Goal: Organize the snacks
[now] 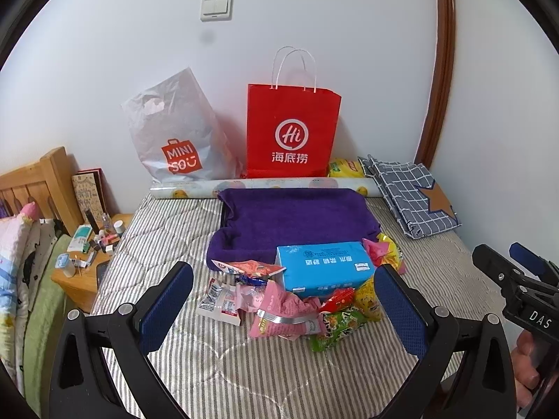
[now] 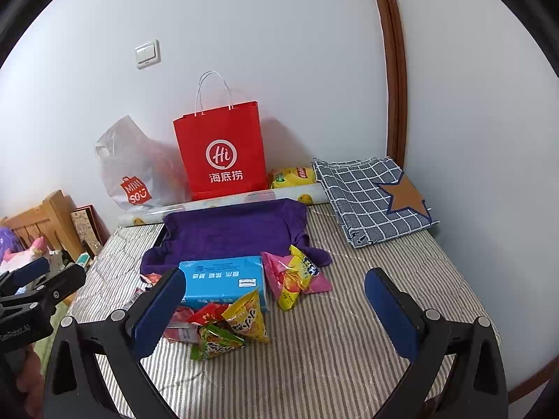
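Observation:
Several snack packets lie in a loose pile on the striped mattress: a pink packet (image 1: 284,316), a green one (image 1: 335,328), a yellow one (image 2: 248,317) and a red-pink one (image 2: 291,276). A blue box (image 1: 323,267) sits among them, in front of a purple-lined tray (image 1: 293,220). My left gripper (image 1: 283,300) is open and hovers just before the pile, empty. My right gripper (image 2: 276,303) is also open, holding nothing, with the pile at its left finger. The right gripper (image 1: 517,272) shows at the left view's right edge.
A red paper bag (image 1: 291,132) and a grey plastic bag (image 1: 174,132) lean on the wall behind a paper roll (image 1: 265,185). A checked cloth (image 2: 374,195) lies far right. A cluttered wooden nightstand (image 1: 87,262) stands left.

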Available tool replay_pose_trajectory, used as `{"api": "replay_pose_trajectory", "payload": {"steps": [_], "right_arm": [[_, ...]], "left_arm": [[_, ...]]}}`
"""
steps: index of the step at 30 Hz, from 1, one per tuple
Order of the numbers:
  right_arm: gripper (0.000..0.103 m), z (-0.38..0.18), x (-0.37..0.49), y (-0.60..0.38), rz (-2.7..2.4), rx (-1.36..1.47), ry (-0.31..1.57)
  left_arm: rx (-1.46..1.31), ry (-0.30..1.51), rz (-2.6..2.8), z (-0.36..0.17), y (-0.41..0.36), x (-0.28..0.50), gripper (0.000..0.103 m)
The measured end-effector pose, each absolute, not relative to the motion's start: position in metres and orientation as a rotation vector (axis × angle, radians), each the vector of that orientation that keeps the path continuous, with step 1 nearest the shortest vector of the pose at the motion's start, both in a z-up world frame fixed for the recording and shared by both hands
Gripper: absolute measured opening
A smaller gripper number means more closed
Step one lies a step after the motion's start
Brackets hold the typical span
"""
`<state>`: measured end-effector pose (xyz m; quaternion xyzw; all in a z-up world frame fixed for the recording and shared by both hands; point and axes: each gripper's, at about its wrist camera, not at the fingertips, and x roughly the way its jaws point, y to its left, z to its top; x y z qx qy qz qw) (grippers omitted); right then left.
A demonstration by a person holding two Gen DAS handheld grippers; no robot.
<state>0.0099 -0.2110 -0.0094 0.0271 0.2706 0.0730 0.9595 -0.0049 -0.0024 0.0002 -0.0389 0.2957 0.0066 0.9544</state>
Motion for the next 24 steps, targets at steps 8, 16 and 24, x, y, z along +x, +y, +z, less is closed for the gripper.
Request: {"api": "replay_pose_trajectory", "payload": {"steps": [8, 16, 24], "right_arm": [[0.103, -0.0079, 0.0083, -0.2107, 0.153, 0.066, 0.542], [0.103, -0.0076, 0.0079, -0.2113, 0.157, 0.071, 0.541], [0.103, -0.0054, 0.0065, -0.2114, 0.157, 0.068, 0.533]], "left_arm": [[-0.077, 0.599, 0.012, 0.0018, -0.0013, -0.0056, 0.102], [-0.073, 0.595, 0.012, 0.0025, -0.0020, -0.0063, 0.102], [-0.070, 0.589, 0.009, 0.0035, -0.0044, -0.0060, 0.102]]}}
